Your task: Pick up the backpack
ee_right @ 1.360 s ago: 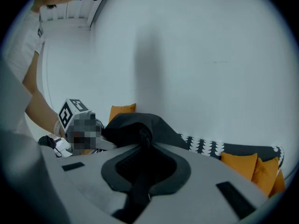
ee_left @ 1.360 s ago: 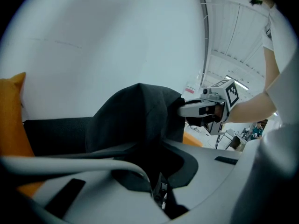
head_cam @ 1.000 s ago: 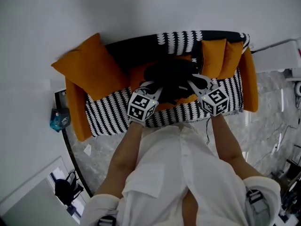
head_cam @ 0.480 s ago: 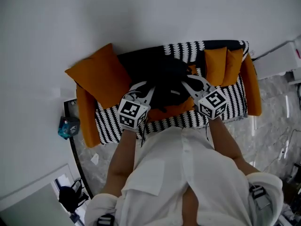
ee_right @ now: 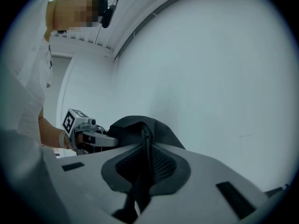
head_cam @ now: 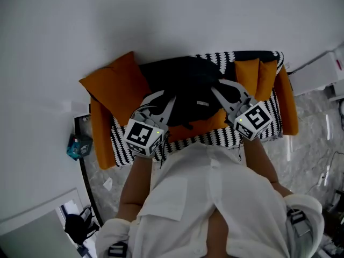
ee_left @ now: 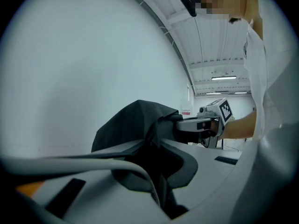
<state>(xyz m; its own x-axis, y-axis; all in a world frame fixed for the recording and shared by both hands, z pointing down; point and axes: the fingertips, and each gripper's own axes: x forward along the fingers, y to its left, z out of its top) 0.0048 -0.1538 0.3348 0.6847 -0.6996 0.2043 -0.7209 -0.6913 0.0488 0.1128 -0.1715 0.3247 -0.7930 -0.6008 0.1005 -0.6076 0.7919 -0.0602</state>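
The black backpack (head_cam: 185, 90) hangs in the air above the sofa seat, held from both sides. My left gripper (head_cam: 171, 101) is shut on a fold of its fabric at the left; in the left gripper view the dark cloth (ee_left: 131, 125) is pinched between the jaws of the left gripper (ee_left: 156, 181). My right gripper (head_cam: 216, 89) is shut on a black strap at the right side; in the right gripper view the strap (ee_right: 145, 148) runs between the closed jaws of the right gripper (ee_right: 142, 171). Each gripper shows in the other's view, the right gripper (ee_left: 189, 124) and the left gripper (ee_right: 99, 141), pressed against the bag.
Below is a black-and-white striped sofa (head_cam: 215, 136) with orange arms, a big orange pillow (head_cam: 115, 87) at its left and two orange cushions (head_cam: 255, 71) at its right. A white wall rises behind. A teal object (head_cam: 75, 147) sits left of the sofa; marble floor (head_cam: 306, 138) lies right.
Both grippers have risen together with the backpack, which has come up off the sofa seat. The grips have stayed the same.
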